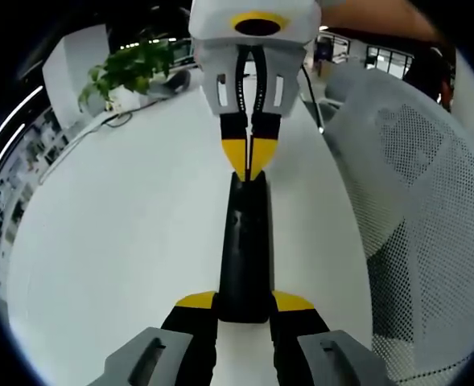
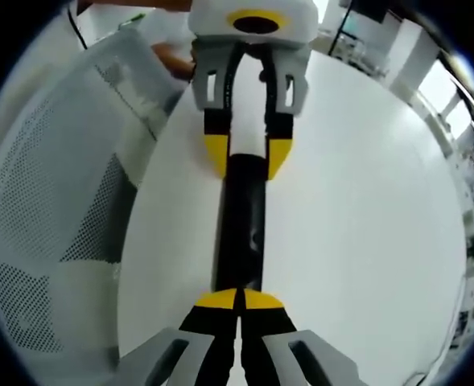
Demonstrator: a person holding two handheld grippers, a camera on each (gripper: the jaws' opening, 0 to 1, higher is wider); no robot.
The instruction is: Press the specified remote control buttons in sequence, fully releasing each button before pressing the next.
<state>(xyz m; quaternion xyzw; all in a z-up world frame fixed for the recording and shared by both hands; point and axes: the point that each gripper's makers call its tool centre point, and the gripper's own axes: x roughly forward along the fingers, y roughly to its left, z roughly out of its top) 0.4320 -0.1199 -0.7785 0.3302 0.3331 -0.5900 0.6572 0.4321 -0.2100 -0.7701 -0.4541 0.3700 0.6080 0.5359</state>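
Right gripper (image 2: 238, 299) fingers pressed together, yellow tips touching, sitting on the near end of the black remote (image 2: 241, 225). Remote lies lengthwise on the white desk (image 2: 357, 201). Left gripper (image 2: 246, 154) comes in from the far side, its yellow-tipped fingers spread and clamping the remote's far end from both sides. White mesh chair (image 2: 68, 201) just beside the desk edge.
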